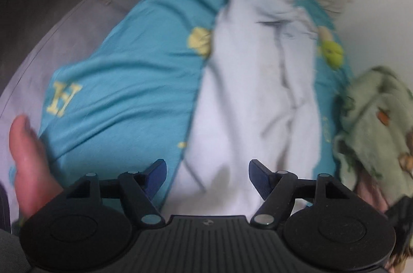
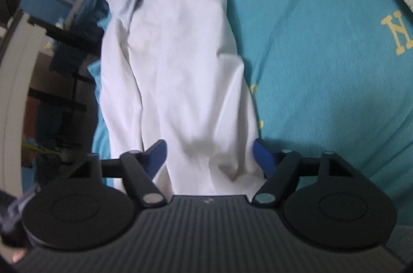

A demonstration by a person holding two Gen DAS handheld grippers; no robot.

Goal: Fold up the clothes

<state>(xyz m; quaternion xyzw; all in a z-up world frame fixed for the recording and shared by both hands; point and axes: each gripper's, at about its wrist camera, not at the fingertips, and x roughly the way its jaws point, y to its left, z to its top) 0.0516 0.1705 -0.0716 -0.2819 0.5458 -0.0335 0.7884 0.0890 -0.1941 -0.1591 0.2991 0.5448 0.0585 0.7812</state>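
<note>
A white garment (image 2: 175, 61) lies lengthwise on the teal bed sheet (image 2: 322, 66), running from the lower centre to the top of both frames. It is gathered into a long, narrow, creased strip, bunched at its far end near the top in the right wrist view. That shape would fit a garment folded in along its sides and awaiting cross folds, or one simply lying crumpled; the pictures do not settle which. No neat, compact stack shows. The left hand-held gripper (image 1: 207, 172) and the right hand-held gripper (image 2: 209, 154) both hover over its near end, fingers spread wide, pinching nothing. A green plush cloth (image 1: 374, 118) sits at the right edge of the left view.
</note>
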